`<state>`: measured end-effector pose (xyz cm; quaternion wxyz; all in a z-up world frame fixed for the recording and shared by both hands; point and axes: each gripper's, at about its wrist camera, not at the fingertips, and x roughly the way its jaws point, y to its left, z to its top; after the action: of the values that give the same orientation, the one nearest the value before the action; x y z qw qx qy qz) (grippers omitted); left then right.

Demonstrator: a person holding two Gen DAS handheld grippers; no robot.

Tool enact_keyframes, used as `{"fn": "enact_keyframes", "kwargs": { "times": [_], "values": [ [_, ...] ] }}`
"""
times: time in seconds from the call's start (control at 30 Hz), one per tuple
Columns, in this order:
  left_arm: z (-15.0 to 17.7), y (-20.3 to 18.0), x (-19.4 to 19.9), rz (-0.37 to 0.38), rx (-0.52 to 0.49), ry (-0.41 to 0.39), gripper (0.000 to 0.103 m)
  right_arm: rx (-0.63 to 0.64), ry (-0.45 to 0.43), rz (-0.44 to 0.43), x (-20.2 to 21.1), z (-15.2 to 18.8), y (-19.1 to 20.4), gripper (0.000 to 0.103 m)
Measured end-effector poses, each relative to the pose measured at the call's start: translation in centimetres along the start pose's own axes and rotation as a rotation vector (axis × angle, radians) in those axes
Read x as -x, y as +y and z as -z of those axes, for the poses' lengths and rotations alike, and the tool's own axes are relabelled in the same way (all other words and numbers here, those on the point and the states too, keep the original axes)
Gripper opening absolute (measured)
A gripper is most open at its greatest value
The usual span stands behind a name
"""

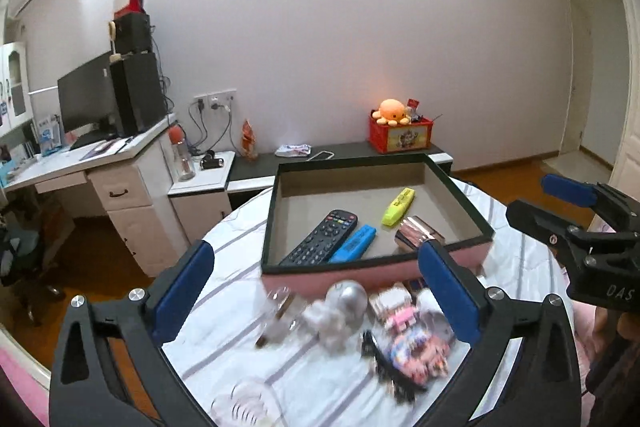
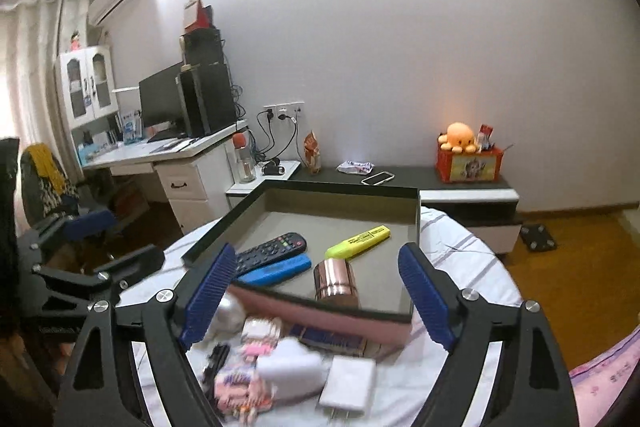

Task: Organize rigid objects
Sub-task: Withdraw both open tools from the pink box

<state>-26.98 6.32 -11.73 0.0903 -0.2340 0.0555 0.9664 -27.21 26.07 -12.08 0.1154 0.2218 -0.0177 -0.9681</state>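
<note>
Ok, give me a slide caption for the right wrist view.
Open right tongs above table clutter, facing a tray holding remote, two highlighters and a copper tin.

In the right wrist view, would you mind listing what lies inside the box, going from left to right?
black remote control → blue highlighter → copper-coloured cylinder → yellow highlighter, all lying on the floor of the box.

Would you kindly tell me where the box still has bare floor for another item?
Inside the box, the back strip behind the remote and yellow highlighter is bare. The front is crowded: blue highlighter, copper cylinder.
</note>
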Motion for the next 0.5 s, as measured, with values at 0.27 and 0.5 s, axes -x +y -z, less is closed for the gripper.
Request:
{"fn": "enact_keyframes", "kwargs": {
  "times": [0.27, 0.5],
  "values": [
    [1.8, 0.5, 5.6, -0.015, -0.010, -0.040, 0.103, 0.015, -0.020, 0.031, 5.0, 1.7, 1.7, 0.085],
    [2.5, 0.6, 8.7, -0.026, -0.021, -0.065, 0.103, 0.017, -0.072, 0.094, 8.2, 2.6, 2.5, 0.086]
  ]
}}
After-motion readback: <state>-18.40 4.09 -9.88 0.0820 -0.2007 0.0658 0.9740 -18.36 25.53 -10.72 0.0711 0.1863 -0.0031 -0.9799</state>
